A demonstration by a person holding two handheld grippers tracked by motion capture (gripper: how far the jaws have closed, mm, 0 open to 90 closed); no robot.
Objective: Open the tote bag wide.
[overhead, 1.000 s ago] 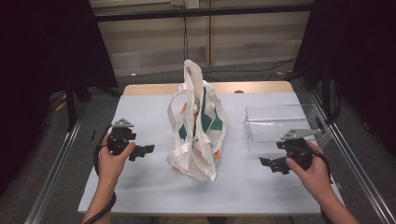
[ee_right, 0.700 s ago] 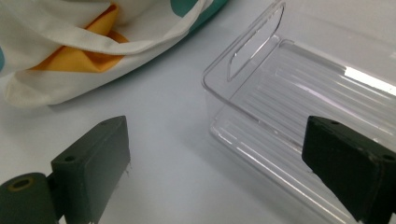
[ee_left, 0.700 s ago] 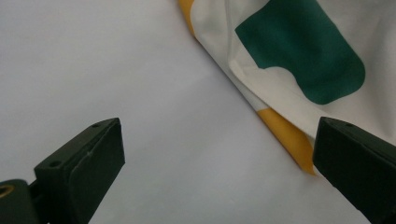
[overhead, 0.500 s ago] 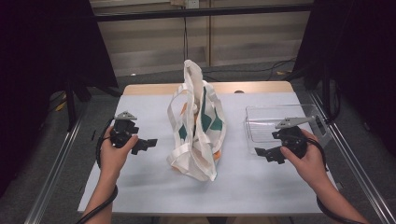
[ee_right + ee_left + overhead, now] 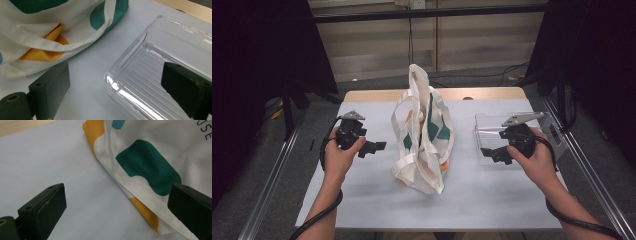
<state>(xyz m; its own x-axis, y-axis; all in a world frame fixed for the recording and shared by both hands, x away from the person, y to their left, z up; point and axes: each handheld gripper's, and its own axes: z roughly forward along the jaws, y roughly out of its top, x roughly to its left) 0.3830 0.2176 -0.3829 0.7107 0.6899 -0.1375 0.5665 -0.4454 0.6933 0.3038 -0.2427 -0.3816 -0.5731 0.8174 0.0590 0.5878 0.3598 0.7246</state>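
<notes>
The tote bag slumps at the tabletop's centre; the left gripper, jaws released, hovers at its 9 o'clock; the right gripper, jaws released, hangs at 3 o'clock over the clear tray.

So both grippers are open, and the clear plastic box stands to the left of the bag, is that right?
Not quite. In the high view the clear plastic box stands to the right of the bag, by the right gripper. Both the right and the left gripper are open.

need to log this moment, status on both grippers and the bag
Left gripper open, beside the tote bag, not touching. Right gripper open, at the near corner of the clear tray. Bag slumped upright at table centre, untouched. Nothing between grippers and bag.
</notes>
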